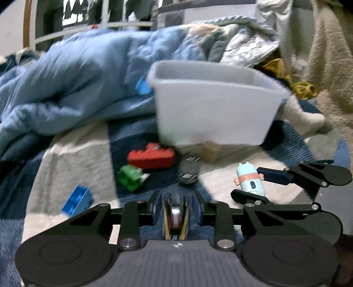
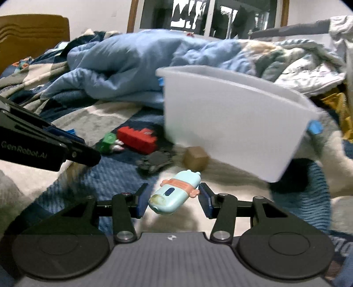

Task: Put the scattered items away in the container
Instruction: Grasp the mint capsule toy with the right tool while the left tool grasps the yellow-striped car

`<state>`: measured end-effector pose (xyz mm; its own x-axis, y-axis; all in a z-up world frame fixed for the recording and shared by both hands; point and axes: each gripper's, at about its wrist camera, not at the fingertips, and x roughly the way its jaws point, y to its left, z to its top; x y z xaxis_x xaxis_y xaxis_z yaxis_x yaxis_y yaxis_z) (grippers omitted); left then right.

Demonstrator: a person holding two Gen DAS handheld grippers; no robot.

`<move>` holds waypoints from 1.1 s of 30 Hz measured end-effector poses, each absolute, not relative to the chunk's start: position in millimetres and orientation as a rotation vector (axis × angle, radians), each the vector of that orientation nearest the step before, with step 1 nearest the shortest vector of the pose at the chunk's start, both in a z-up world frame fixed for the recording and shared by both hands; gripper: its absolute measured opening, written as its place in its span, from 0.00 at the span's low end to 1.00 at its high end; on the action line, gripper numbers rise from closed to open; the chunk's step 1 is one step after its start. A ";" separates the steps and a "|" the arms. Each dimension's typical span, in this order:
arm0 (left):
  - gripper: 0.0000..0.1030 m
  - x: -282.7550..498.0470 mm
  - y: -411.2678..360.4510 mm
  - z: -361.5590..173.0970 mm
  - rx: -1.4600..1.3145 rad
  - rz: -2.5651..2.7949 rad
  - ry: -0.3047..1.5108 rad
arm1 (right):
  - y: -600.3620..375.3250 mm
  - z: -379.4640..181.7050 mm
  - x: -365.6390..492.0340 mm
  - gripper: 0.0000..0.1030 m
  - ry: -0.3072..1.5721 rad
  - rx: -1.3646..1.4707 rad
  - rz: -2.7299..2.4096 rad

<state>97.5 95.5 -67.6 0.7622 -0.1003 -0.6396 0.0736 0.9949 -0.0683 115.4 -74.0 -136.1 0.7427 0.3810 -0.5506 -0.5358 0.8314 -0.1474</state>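
Note:
A white plastic bin (image 1: 211, 108) (image 2: 233, 123) stands on the bed. In front of it lie a red block (image 1: 152, 157) (image 2: 136, 138), a green toy (image 1: 130, 177) (image 2: 109, 142), a dark toy car (image 1: 188, 170) (image 2: 154, 162), a tan cube (image 1: 210, 151) (image 2: 196, 157) and a blue brick (image 1: 76, 199). My left gripper (image 1: 176, 212) is shut on a small wheeled item (image 1: 175, 217). My right gripper (image 2: 173, 199) (image 1: 249, 184) is open around a light blue capsule toy (image 2: 173, 195) (image 1: 250, 182) lying on the bed; whether the pads touch it is unclear.
A crumpled blue duvet (image 1: 77, 88) (image 2: 123, 66) is piled behind the toys. Mixed bedding and a mustard cloth (image 1: 302, 88) lie to the right. The bed cover is a blue and cream patterned blanket (image 1: 77, 159). A window (image 2: 209, 15) is behind.

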 end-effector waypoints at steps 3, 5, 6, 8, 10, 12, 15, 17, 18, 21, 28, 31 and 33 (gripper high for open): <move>0.32 101.3 80.9 -58.9 -0.027 -0.118 0.679 | -89.2 -127.3 116.3 0.50 0.509 -0.303 0.495; 0.32 104.4 73.0 -56.2 -0.018 -0.127 0.674 | -96.7 -122.1 118.0 0.50 0.498 -0.298 0.485; 0.32 106.0 70.2 -55.8 -0.016 -0.129 0.675 | -100.7 -119.0 119.7 0.50 0.493 -0.293 0.480; 0.32 108.8 65.8 -57.0 -0.007 -0.122 0.685 | -106.8 -114.4 122.1 0.50 0.487 -0.287 0.472; 0.35 108.7 64.6 -60.9 -0.003 -0.110 0.694 | -112.0 -111.2 124.2 0.50 0.481 -0.278 0.465; 0.50 105.6 68.2 -68.4 -0.015 -0.094 0.709 | -115.6 -112.0 124.1 0.50 0.480 -0.273 0.462; 0.63 97.8 77.9 -88.3 -0.066 -0.047 0.745 | -117.1 -116.4 123.3 0.50 0.489 -0.265 0.467; 0.63 96.3 78.4 -104.0 -0.049 -0.035 0.779 | -116.4 -120.8 122.9 0.50 0.498 -0.263 0.478; 0.63 96.3 77.3 -110.5 -0.024 -0.029 0.788 | -115.0 -123.7 122.2 0.50 0.504 -0.264 0.484; 0.63 101.1 78.2 -124.0 -0.001 -0.018 0.783 | -113.5 -128.8 118.5 0.50 0.515 -0.268 0.496; 0.41 114.6 74.9 -131.0 0.017 -0.056 0.772 | -111.7 -131.4 113.9 0.50 0.522 -0.271 0.504; 0.33 112.0 69.7 -124.5 0.036 -0.045 0.781 | -112.3 -129.0 112.3 0.50 0.510 -0.269 0.502; 0.33 110.2 64.5 -121.7 0.065 -0.042 0.782 | -112.4 -127.1 112.9 0.50 0.507 -0.263 0.501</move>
